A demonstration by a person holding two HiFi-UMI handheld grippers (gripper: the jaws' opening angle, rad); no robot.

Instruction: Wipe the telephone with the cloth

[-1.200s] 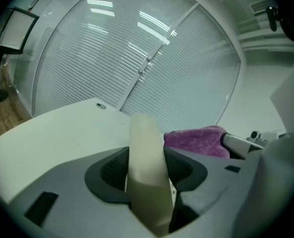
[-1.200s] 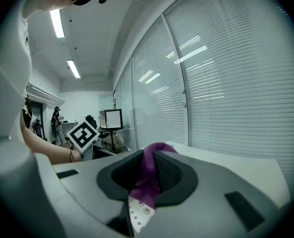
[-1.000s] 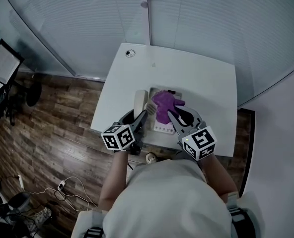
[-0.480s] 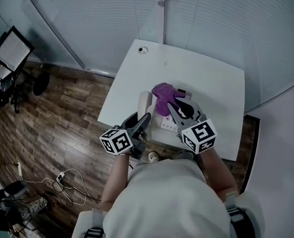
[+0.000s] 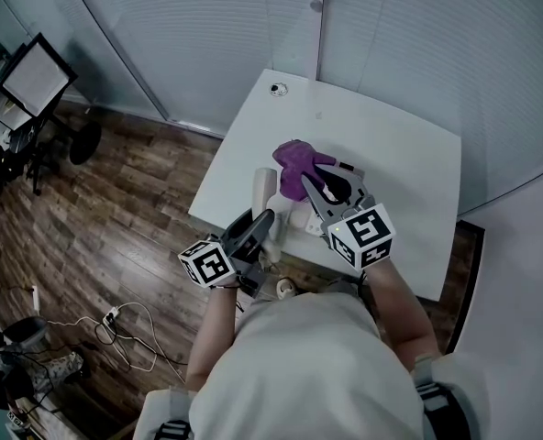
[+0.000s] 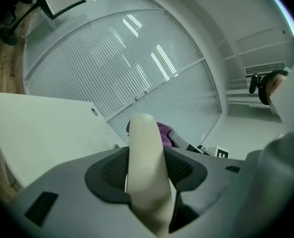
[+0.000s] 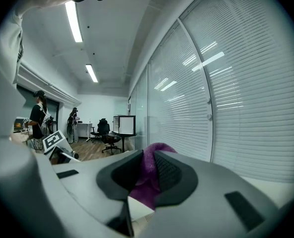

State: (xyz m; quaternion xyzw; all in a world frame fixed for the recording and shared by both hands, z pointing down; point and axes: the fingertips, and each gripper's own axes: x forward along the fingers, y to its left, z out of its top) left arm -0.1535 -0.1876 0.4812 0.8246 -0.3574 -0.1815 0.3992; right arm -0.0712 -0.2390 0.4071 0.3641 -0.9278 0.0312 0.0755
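A cream telephone [image 5: 299,218] sits on the white table [image 5: 391,145] near its front edge. My left gripper [image 5: 264,220] is shut on the near end of its cream handset [image 5: 264,185]. In the left gripper view, the handset [image 6: 144,148] runs up between both pads of the left gripper [image 6: 146,168]. My right gripper [image 5: 315,189] is shut on a purple cloth [image 5: 295,161] that lies over the phone's far part. A fold of the cloth [image 7: 148,168] is pinched between the pads of the right gripper [image 7: 148,176]. The cloth and gripper hide most of the phone's body.
A small round fitting [image 5: 278,89] sits at the table's far left corner. Glass walls with blinds [image 5: 207,35] stand right behind the table. A monitor on a stand [image 5: 28,79] and floor cables [image 5: 125,324] lie left. People [image 7: 37,115] stand far off.
The right gripper has carried the purple cloth across the phone toward its far end, nearer the handset's top. The left gripper keeps its hold on the handset. The head view has shifted.
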